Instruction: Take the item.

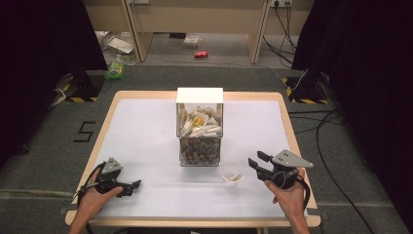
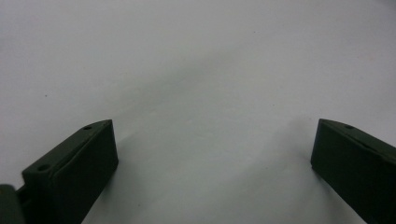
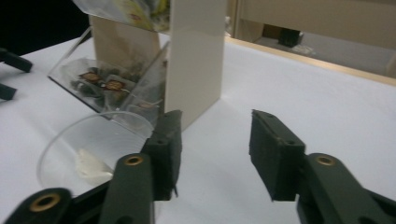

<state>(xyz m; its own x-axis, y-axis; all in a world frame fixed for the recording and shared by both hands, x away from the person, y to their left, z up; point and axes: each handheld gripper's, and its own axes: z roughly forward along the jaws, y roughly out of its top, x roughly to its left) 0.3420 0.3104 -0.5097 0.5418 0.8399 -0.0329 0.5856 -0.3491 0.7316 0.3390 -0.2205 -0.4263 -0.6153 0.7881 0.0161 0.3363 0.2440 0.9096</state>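
A clear two-tier dispenser box (image 1: 199,127) with a white top stands at the middle of the table; its upper tier holds white sachets and its lower tier holds darker tea bags. A clear plastic cup (image 1: 233,178) with a small white item (image 3: 91,165) inside sits in front of the box, to its right. My right gripper (image 1: 255,159) is just right of the cup (image 3: 88,144), open, with nothing between its jaws (image 3: 215,126). Near the table's front left corner, my left gripper (image 1: 134,187) rests open over bare white tabletop (image 2: 215,135).
The white table top (image 1: 146,126) has a wooden rim. The box's white side wall (image 3: 194,60) rises close ahead of the right jaws. Beyond the table lie floor cables (image 1: 331,122), a red can (image 1: 201,54) and desk legs.
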